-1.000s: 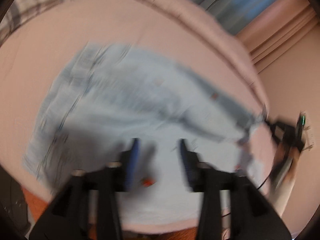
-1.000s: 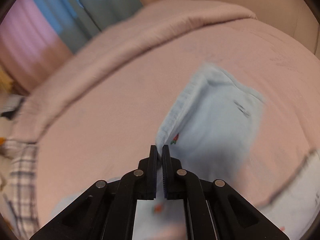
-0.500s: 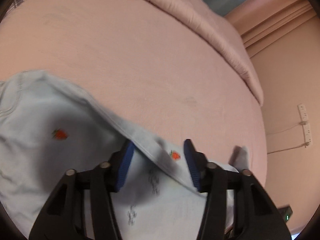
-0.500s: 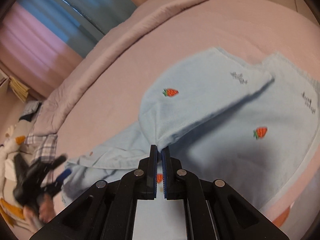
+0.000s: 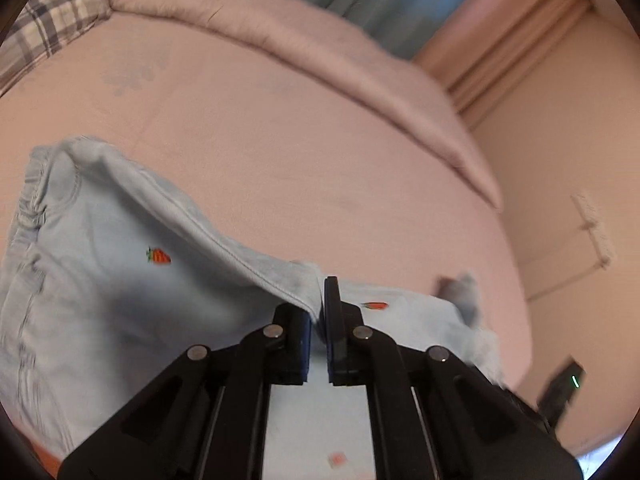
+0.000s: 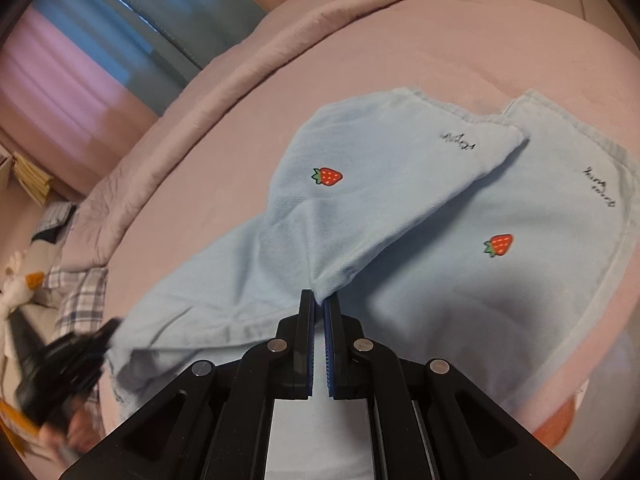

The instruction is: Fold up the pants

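Light blue pants (image 6: 400, 208) with red strawberry prints lie on a pink bed (image 6: 400, 52). My right gripper (image 6: 319, 304) is shut on a fold of one pant leg, which is lifted and laid partly over the other leg. My left gripper (image 5: 318, 312) is shut on the seamed edge of the pants (image 5: 120, 272), near the elastic waistband at the left. The left gripper also shows blurred at the lower left of the right wrist view (image 6: 68, 364).
A rolled pink duvet (image 5: 280, 40) runs along the far side of the bed. A plaid cloth (image 5: 44, 28) lies at the far left. Curtains (image 6: 80, 72) hang behind. A wall with a socket strip (image 5: 596, 224) is at the right. A plush toy (image 6: 20, 284) sits at the bed's left edge.
My left gripper has closed on the pants' edge; it was open half a second ago. My right gripper has kept its grip and spread the leg flatter over the other.
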A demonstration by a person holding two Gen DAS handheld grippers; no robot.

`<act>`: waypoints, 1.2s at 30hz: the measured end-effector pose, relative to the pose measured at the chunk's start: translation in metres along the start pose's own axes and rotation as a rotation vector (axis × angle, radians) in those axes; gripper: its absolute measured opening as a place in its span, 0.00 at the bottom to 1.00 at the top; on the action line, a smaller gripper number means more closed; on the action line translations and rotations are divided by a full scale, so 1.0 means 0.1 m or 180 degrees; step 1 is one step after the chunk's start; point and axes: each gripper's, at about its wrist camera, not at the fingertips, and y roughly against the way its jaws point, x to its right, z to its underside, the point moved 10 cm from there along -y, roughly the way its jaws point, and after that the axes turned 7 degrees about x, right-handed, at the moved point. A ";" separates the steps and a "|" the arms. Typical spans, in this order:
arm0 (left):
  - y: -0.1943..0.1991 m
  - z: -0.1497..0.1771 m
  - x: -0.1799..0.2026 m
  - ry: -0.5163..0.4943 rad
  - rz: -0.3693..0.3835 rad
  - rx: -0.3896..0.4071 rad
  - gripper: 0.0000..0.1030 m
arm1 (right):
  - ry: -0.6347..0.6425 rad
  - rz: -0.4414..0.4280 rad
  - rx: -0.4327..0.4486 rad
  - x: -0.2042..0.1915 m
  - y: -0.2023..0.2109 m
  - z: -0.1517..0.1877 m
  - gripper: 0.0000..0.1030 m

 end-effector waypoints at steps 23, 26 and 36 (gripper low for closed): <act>-0.02 0.10 -0.94 0.0478 -0.0230 -0.0123 0.06 | -0.0074 0.0177 -0.0115 0.33 0.12 0.21 0.04; 0.14 0.18 -0.75 0.0304 -0.0286 -0.0080 0.06 | -0.0016 0.0212 -0.0049 0.30 0.19 0.16 0.04; 0.17 1.12 -0.93 0.0561 -0.0432 -0.0599 0.23 | -0.0061 0.0430 -0.0078 0.54 0.18 0.15 0.04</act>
